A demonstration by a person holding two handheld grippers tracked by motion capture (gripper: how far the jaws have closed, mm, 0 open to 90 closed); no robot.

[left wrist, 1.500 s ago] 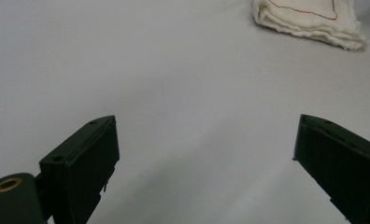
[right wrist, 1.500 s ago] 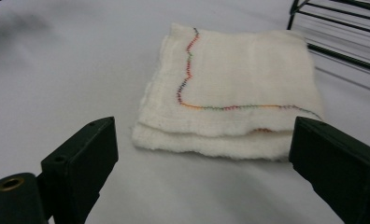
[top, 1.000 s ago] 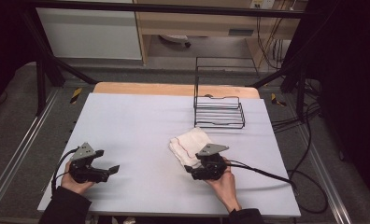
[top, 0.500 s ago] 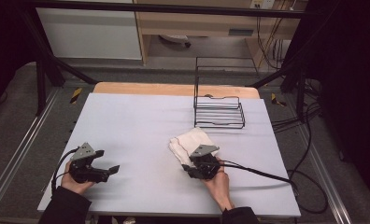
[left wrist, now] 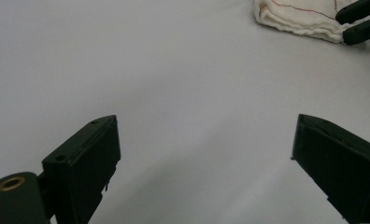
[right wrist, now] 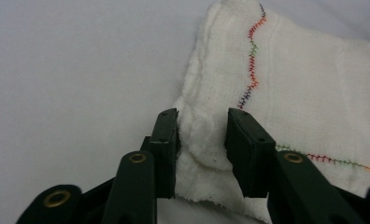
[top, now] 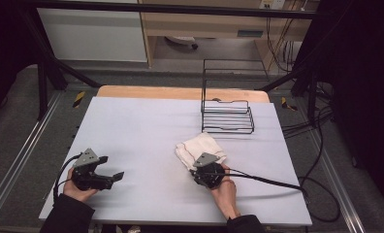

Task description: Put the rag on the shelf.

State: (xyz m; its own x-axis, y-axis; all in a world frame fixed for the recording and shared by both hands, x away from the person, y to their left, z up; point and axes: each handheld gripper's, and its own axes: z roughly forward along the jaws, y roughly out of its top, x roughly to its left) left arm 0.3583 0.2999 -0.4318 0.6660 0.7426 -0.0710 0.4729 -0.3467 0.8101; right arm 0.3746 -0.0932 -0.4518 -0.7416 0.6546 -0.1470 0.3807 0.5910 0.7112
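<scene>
A folded white cloth (top: 200, 149) lies at centre right of the pale table (top: 146, 131), below the wire rack (top: 227, 115). Its near corner is being pinched: the right gripper (right wrist: 202, 140) has just been closing, cloth bunched between its jaws. A lift is judged next. The left gripper (left wrist: 204, 163) is held wide open, empty.

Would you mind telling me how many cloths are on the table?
1. The folded white cloth lies right of the table's middle, just in front of the wire rack, with the right claw at its near corner. None seems hidden.
</scene>
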